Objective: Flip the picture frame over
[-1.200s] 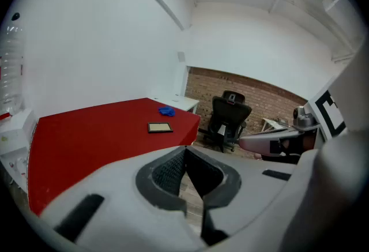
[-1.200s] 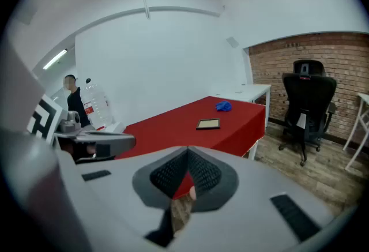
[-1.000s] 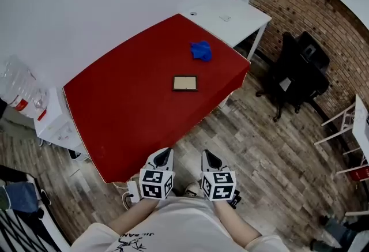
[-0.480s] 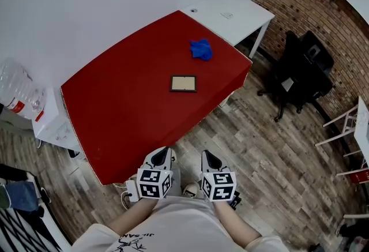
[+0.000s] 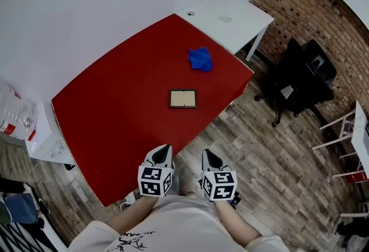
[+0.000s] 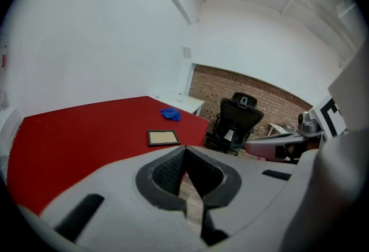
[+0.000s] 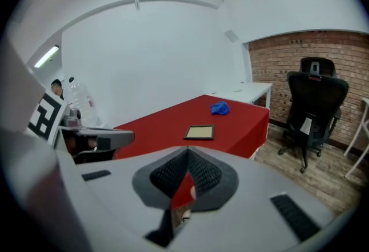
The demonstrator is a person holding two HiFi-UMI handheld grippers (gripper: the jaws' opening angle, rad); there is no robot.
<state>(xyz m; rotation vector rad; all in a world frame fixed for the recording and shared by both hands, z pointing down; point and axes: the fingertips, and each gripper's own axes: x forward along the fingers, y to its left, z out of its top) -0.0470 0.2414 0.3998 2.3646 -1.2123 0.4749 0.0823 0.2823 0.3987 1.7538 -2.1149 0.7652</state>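
Head view, near first: left gripper (image 5: 164,150) and right gripper (image 5: 207,156) sit side by side at 6 o'clock. Both are clenched tight with nothing between the jaws, and their place in view is the same as a second ago. The wood floor (image 5: 259,153) lies under the right one.

The red table (image 5: 115,112) has slid toward 7 o'clock since then. Its near edge now lines up with the left gripper's tip.

The picture frame (image 5: 183,98) lies flat near mid-table at 12 o'clock from the grippers, tan panel up, well apart from both. It sits lower in view than before.

A crumpled blue cloth (image 5: 200,59) lies at 1 o'clock of the frame, apart from it.

Containers: a clear water jug (image 5: 12,117) stands at 9 o'clock, off the table's left end. It is now partly cut by the view's edge, and its contents are not readable.

A white desk (image 5: 230,17) meets the table's far end. A black office chair (image 5: 300,81) stands at 3 o'clock, by the brick wall (image 5: 323,20).
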